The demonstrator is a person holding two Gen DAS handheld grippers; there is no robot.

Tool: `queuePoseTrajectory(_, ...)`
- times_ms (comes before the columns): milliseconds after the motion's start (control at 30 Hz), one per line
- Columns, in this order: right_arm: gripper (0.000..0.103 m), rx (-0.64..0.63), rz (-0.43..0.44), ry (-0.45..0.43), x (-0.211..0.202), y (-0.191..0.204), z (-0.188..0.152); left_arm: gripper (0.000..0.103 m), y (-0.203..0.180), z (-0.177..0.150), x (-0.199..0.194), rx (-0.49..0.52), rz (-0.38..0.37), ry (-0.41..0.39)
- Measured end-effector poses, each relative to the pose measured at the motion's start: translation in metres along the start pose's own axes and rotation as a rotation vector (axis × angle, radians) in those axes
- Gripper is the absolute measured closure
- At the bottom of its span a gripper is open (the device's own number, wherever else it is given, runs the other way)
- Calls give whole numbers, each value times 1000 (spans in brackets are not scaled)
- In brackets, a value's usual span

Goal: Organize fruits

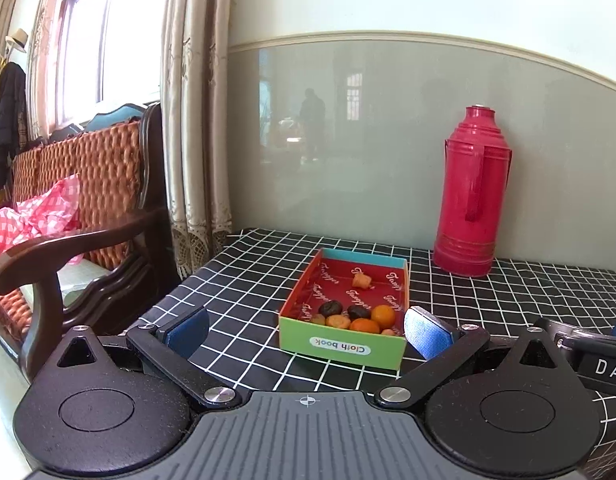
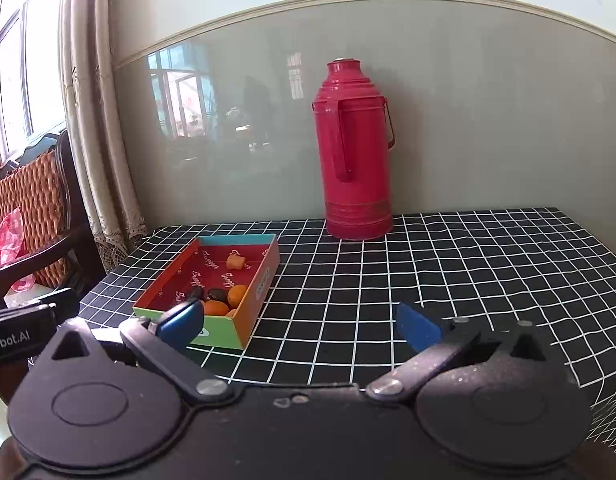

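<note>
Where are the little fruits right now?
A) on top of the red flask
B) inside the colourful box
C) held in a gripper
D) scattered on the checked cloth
B: the fruits all lie inside the colourful box, while both grippers are open and empty.

We see the shallow cardboard box (image 1: 344, 344) on the checked tablecloth (image 1: 252, 276), small fruits (image 1: 364, 326) inside, tall plastic thermos (image 1: 470, 196) behind right.

left wrist: faces box (image 1: 344, 312) close | right wrist: rightward, shares box, flask (image 2: 354, 152)
</note>
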State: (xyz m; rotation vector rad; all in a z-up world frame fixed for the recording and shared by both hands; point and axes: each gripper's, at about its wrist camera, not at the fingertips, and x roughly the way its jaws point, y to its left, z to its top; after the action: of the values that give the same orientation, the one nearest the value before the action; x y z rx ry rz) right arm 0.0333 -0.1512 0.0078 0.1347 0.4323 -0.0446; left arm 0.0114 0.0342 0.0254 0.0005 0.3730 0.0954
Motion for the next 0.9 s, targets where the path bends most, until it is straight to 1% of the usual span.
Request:
queuePoseTrajectory(433,6,-54,6,5,2,12,-4,0,4,-4,6,-6,15,12)
queuePoseTrajectory(633,6,-57,5,5,2,13,-4,0,7,-6,8,-16,13,25)
queuePoseTrajectory(900,6,-52,-2,4,2,11,-3,0,4,-7,9,2,20,21)
